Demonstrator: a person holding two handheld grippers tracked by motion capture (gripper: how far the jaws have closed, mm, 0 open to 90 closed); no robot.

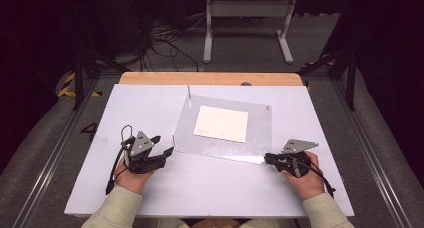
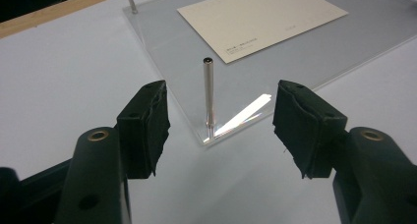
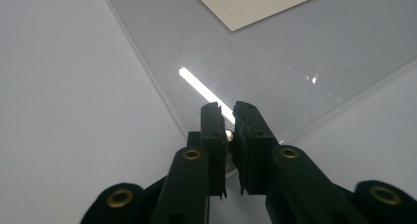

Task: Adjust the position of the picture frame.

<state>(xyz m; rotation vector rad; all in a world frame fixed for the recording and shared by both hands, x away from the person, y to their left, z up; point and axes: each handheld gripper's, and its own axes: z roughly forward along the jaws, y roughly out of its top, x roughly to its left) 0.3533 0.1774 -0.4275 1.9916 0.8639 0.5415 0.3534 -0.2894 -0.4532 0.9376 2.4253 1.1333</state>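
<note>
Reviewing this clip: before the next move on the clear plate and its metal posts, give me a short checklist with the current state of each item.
1. Left gripper open: ok, its jaws stand wide apart with nothing pressed between them.
2. Near-left post upright on the plate corner: ok, it stands between the open jaws, untouched.
3. Right gripper closed on the near-right post: ok, the jaws pinch a small metal tip.
4. Clear plate flat on the table: cannot tell.
5. Cream card centred on the plate: ok.
6. Far-left post standing: ok.
</note>
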